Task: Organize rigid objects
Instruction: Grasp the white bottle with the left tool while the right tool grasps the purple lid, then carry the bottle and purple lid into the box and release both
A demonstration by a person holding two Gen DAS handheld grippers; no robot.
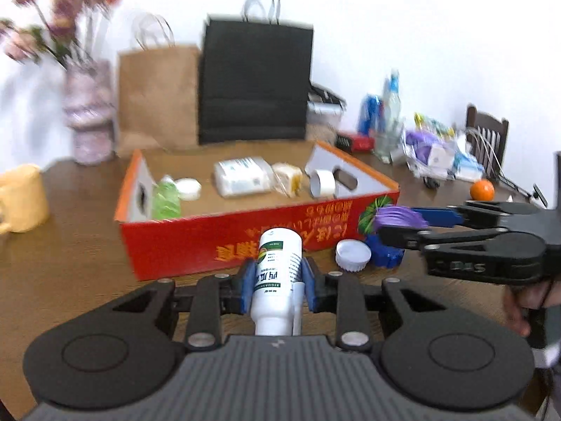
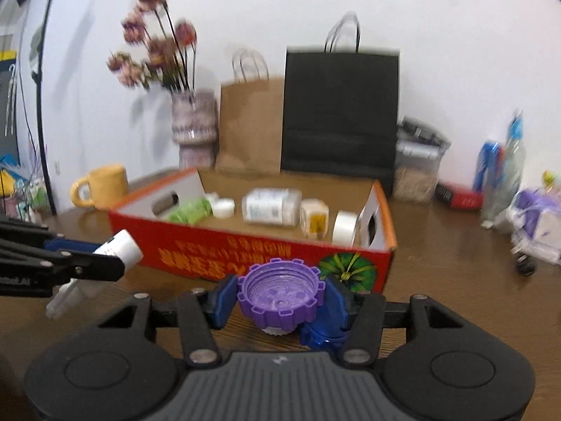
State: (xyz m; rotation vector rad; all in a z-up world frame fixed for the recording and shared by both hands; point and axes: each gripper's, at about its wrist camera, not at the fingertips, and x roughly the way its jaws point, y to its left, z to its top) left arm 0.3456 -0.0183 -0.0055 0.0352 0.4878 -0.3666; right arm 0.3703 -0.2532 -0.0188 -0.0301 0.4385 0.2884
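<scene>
White "XIGUA"-labelled bottle (image 1: 278, 273) sits pinched in left gripper (image 1: 278, 282); right gripper (image 2: 280, 298) clamps purple cap (image 2: 278, 293).

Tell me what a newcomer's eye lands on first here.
The red box in the middle of the table, open on top, with a tape roll and bottles lying inside. In front of it, the left claw grips a white bottle, and the right claw grips a purple cap. Behind the box a black bag stands against the wall.
</scene>
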